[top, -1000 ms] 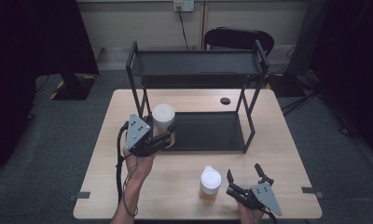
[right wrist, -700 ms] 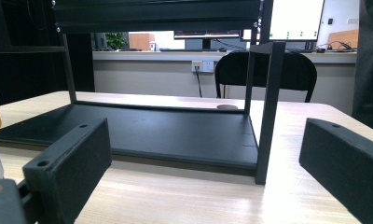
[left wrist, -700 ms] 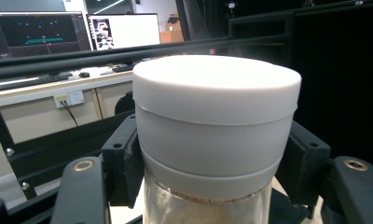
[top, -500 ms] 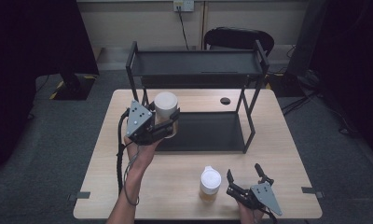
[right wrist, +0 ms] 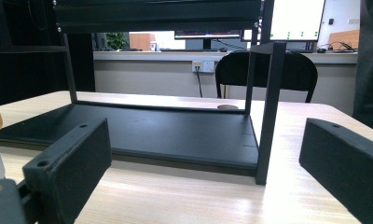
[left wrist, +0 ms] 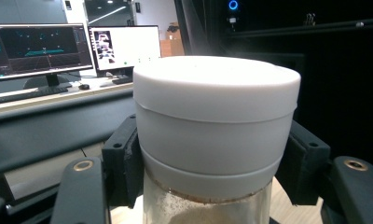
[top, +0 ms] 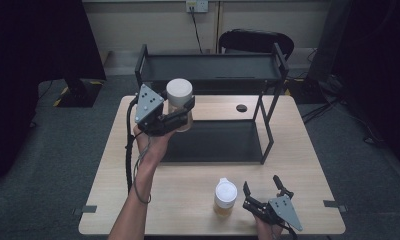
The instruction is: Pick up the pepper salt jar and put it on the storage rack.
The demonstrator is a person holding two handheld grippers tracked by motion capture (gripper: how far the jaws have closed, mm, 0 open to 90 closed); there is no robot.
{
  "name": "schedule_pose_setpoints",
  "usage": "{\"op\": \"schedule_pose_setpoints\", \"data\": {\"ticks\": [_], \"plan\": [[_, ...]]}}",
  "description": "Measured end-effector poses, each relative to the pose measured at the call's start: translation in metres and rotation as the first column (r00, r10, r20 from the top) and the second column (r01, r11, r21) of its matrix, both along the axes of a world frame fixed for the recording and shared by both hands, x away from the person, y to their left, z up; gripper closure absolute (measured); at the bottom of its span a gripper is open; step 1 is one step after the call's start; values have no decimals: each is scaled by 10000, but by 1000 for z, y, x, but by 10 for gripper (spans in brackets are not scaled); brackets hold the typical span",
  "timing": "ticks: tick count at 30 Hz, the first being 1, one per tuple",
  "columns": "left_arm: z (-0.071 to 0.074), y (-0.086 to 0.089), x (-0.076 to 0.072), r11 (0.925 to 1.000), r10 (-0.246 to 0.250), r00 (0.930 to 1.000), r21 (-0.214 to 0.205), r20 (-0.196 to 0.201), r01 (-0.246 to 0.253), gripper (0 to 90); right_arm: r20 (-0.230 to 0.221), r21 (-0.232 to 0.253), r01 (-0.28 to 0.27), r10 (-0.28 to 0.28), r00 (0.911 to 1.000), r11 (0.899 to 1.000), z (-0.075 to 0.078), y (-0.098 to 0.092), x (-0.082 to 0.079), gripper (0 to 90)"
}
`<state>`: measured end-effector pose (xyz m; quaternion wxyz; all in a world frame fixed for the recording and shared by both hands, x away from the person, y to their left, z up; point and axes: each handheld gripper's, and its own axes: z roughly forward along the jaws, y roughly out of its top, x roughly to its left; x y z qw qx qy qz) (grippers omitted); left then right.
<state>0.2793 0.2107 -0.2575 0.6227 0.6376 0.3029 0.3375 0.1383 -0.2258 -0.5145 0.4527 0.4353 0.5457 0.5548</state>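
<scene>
Judging by the frame, the left gripper (top: 180, 116) was clamped on one white-lidded jar (top: 179, 102) held in the air by the rack (top: 213, 80), nothing shelved yet, while the right gripper (top: 263, 192) sat spread apart beside the second jar (top: 225, 196) on the table (top: 298, 165).

floor: grey carpet (top: 53, 150) | wall: beige, socket (top: 196, 6) | black chair (top: 255, 40) behind wooden counter (top: 308, 150) | monitors (left wrist: 40, 49) on far desk

White-lidded jar (top: 180, 102) upright, aloft
</scene>
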Motion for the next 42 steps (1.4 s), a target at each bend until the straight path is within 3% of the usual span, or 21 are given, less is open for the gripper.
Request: {"op": "schedule_pose_setpoints", "data": {"ticks": [15,22,28,34,42], "plan": [[40,-6,16,9987,456,9979,-270,460,-444,349,1,9,-27,27,10000,10000,0,0,0,8],[60,-11,32,9980,462,9980,-445,426,-443,349,1,9,-22,22,10000,10000,0,0,0,8],[68,-16,46,9973,629,9970,-419,461,-610,350,2,9,-33,33,10000,10000,0,0,0,8],[74,-21,66,9942,990,9948,-442,219,-980,350,4,12,-61,61,10000,10000,0,-1,0,8],[71,-25,88,9909,1237,9923,-530,31,-1234,350,-5,7,-94,94,10000,10000,0,-1,0,8]]}}
